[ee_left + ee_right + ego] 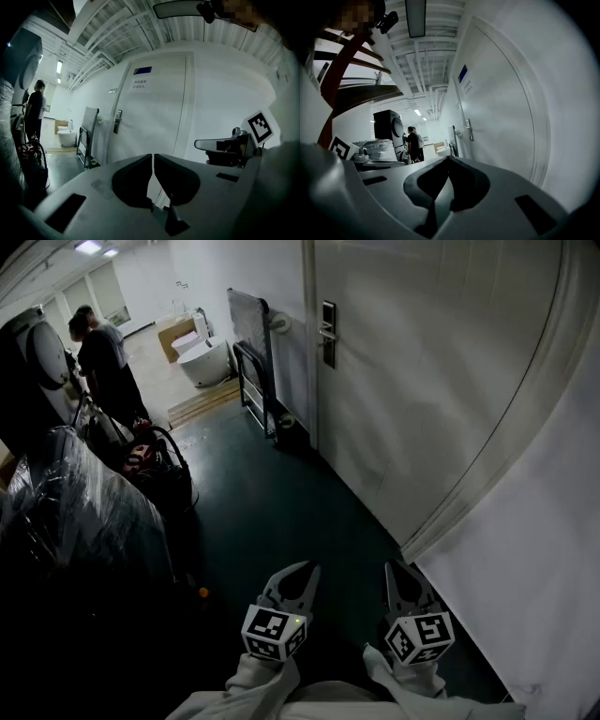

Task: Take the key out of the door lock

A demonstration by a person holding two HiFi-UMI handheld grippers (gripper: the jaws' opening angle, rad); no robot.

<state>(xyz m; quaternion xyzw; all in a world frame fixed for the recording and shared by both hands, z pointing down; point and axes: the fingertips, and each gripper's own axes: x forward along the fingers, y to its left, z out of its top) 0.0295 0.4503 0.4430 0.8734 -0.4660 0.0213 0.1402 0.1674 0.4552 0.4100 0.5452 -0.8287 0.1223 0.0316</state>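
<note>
- door (pixel 422 381): smooth, matt white.
- lock plate (pixel 327 334), at 12 o'clock: shiny metal.
- floor (pixel 272 512): dark, slightly glossy.
- bundle (pixel 84 512), at 9 o'clock: glossy clear plastic wrap.

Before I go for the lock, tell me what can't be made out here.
- The key: the door lock is too small and distant in every view to show one.
- The door sign: print too small, left gripper view.
- Top of the door: cut off by the head view's upper edge.

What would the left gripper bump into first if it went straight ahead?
Likely the white door, on the bare panel right of the door lock; nothing shows in between.
</note>
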